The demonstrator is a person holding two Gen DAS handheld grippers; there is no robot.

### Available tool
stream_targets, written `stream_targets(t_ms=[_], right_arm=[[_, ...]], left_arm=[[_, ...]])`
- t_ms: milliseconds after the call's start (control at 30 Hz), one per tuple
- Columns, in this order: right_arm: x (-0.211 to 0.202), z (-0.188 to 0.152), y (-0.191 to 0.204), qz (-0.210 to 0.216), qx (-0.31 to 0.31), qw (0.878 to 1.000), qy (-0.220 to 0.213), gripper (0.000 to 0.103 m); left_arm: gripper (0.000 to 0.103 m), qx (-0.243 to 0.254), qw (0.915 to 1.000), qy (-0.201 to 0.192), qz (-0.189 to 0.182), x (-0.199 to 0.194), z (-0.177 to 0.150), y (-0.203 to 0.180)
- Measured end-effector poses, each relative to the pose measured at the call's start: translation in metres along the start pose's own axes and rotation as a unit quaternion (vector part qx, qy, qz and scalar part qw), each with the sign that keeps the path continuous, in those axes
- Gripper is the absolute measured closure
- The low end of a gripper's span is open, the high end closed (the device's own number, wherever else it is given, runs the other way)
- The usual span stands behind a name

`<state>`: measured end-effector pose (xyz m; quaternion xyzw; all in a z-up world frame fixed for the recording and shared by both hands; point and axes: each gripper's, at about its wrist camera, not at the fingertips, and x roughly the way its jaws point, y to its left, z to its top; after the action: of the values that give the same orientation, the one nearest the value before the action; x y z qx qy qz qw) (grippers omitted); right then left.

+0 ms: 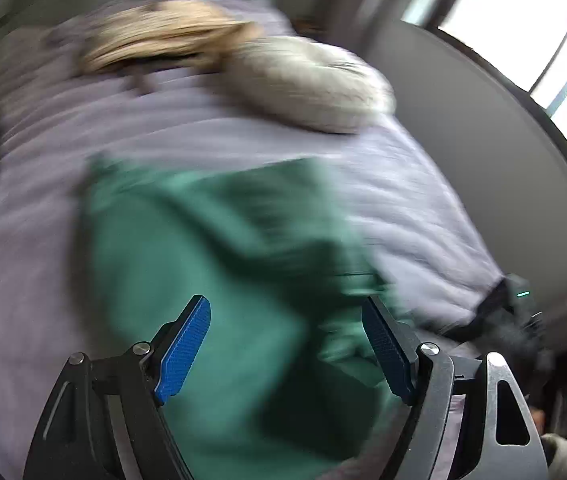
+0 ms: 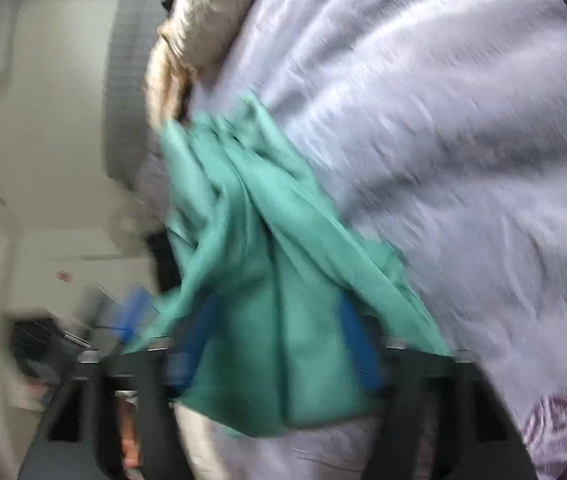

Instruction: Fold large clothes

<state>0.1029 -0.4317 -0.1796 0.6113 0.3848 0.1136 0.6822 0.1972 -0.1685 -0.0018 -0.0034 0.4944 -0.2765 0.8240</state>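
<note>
**A:** Start with the bed (image 1: 423, 200): its pale lilac quilt fills both of your views, and everything lies on it. Toward the head end sit a cream garment (image 1: 315, 88) and a tan one (image 1: 163, 36), bunched together, well apart from your work.

**B:** And the piece you're folding?

**A:** The green garment (image 1: 211, 248) lies on the quilt near the foot edge, spread in the left wrist view. In the right wrist view it is gathered into long folds (image 2: 267, 240) running from the quilt down to your right gripper (image 2: 271, 344).

**B:** Is that one holding it?

**A:** It looks so. The cloth passes between the blue pads and drapes over them, so you seem clamped on it, though blur softens the detail. Your left gripper (image 1: 287, 348) has its jaws spread wide, nothing between them, hovering over the green cloth.

**B:** What could go wrong for you?

**A:** Both views are smeared, which suggests quick motion. With only one side held, the cloth may twist into a rope instead of laying flat. Pull hard and you could drag the quilt up with it, or slip a thin bite. Swing far toward the head end and you may catch the cream pile.
</note>
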Motion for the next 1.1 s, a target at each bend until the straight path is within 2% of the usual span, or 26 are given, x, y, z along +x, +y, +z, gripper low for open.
stream_targets(t_ms=[100,167,200,267,333,367,500,633,700,733,800,867,900,933,967,1067,1100], right_arm=[[0.003,0.022,0.007,0.039,-0.002,0.999,0.012,0.03],[0.018,0.038,0.021,0.049,-0.017,0.998,0.04,0.03],[0.026,0.043,0.026,0.043,-0.026,0.997,0.053,0.03],[0.047,0.054,0.04,0.003,-0.06,0.995,0.078,0.032],[0.062,0.054,0.055,-0.036,-0.105,0.99,0.09,0.097],[0.068,0.054,0.067,-0.062,-0.133,0.984,0.099,0.097],[0.044,0.051,0.073,-0.053,-0.148,0.985,0.07,0.097],[0.043,0.075,0.029,-0.098,-0.091,0.989,0.058,0.096],[0.04,0.077,0.013,-0.093,-0.061,0.992,0.066,0.095],[0.034,0.076,0.013,-0.093,-0.055,0.992,0.063,0.09],[0.026,0.073,0.024,-0.108,-0.07,0.99,0.056,0.085],[0.012,0.065,0.043,-0.129,-0.113,0.984,0.05,0.074],[0.005,0.06,0.052,-0.131,-0.132,0.981,0.049,0.062],[0.0,0.056,0.064,-0.13,-0.147,0.979,0.049,0.046],[-0.006,0.05,0.079,-0.123,-0.17,0.976,0.049,0.039],[-0.004,0.031,0.108,-0.11,-0.225,0.965,0.076,0.037],[0.004,0.024,0.114,-0.12,-0.245,0.957,0.097,0.042]], left_arm=[[0.024,-0.047,0.9961,0.005,0.074,0.0,-0.011,0.047],[0.024,-0.076,0.9919,0.005,0.102,0.004,-0.022,0.073],[0.024,-0.09,0.9892,0.01,0.116,0.009,-0.027,0.084],[0.024,-0.106,0.9858,0.026,0.128,0.02,-0.036,0.094],[0.024,-0.114,0.9852,0.026,0.126,0.026,-0.042,0.097],[0.024,-0.113,0.9858,0.023,0.122,0.025,-0.045,0.095],[0.024,-0.084,0.9901,0.023,0.11,0.033,-0.045,0.074],[0.024,-0.054,0.9922,0.035,0.106,0.042,-0.047,0.061],[0.024,-0.053,0.9916,0.036,0.113,0.039,-0.045,0.058],[0.024,-0.053,0.9913,0.037,0.115,0.035,-0.046,0.057],[0.024,-0.054,0.9906,0.039,0.12,0.022,-0.05,0.057],[0.024,-0.053,0.9902,0.039,0.123,0.01,-0.054,0.055],[0.024,-0.054,0.9898,0.04,0.125,0.006,-0.055,0.055],[0.024,-0.057,0.9896,0.041,0.126,0.003,-0.054,0.056],[0.024,-0.059,0.9896,0.042,0.125,-0.001,-0.057,0.054],[0.024,-0.063,0.9898,0.047,0.118,-0.005,-0.067,0.048],[0.024,-0.064,0.9899,0.051,0.116,-0.005,-0.071,0.045]])
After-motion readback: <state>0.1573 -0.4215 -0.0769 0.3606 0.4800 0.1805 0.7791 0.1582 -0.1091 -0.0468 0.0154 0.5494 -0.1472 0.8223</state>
